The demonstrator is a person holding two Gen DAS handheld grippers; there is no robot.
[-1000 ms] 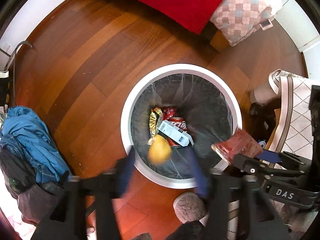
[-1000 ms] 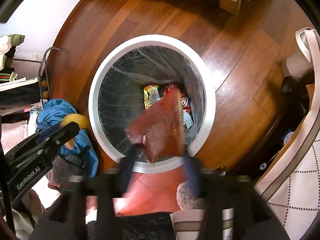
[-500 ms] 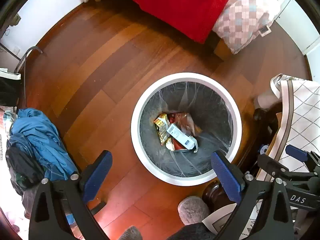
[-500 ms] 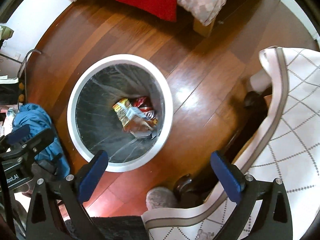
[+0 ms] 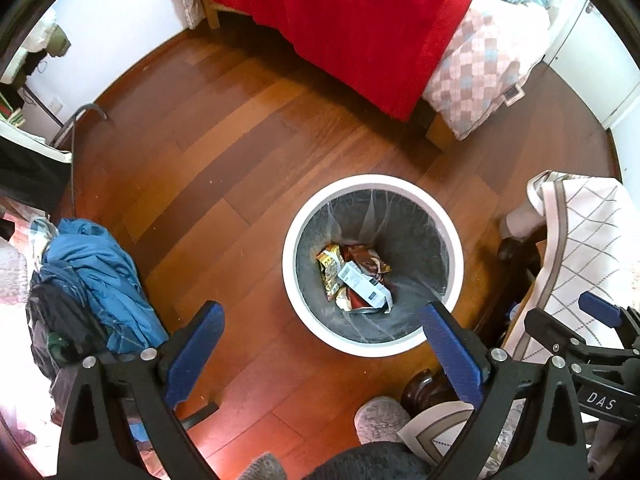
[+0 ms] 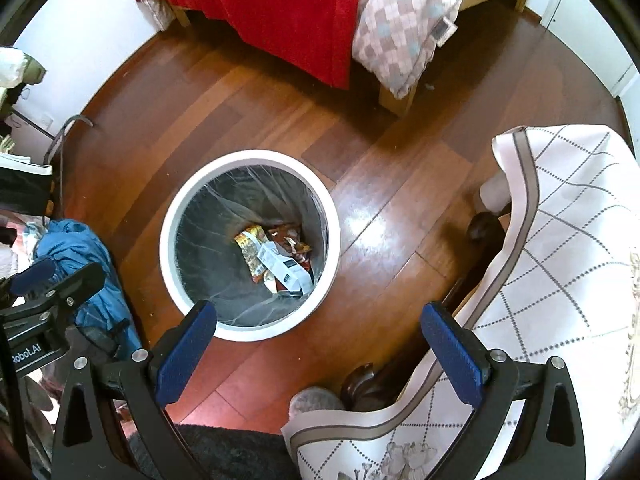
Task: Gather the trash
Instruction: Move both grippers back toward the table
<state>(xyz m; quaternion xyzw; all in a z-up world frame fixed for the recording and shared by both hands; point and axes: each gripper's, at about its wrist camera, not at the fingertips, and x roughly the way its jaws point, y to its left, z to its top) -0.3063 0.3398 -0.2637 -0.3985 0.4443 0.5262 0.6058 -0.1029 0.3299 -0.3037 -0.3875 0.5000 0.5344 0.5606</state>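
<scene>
Working across from the left, I saw that my left gripper (image 5: pixel 320 344) had just opened: a second before it was pinching a yellow lump over the bin, and now its blue pads stood spread wide with only floor and the bin's near rim between them. The white round trash bin (image 5: pixel 372 350), lined with a clear bag, sat on the wooden floor (image 5: pixel 224 152) just ahead of it and looked smaller than before, so I judged I had lifted clear after the drop. To the right, my right gripper (image 6: pixel 318 340) had opened too, letting go of the reddish wrapper it had carried; its jaws were equally wide and empty. The trash (image 5: pixel 354 276) lay at the bottom of the bin: I counted one white carton with a barcode on top, one gold foil packet to its left, and at least one reddish wrapper beside them. The yellow lump I could not pick out, and more may have been buried underneath. I took both drops as done, so both tongs were free for the next piece. Elsewhere I counted one heap of blue clothes (image 5: pixel 96 276) at the left, one red blanket (image 5: pixel 360 24) on the bed and one patterned cloth (image 6: pixel 560 248) at the right; no loose litter showed on the floor.
</scene>
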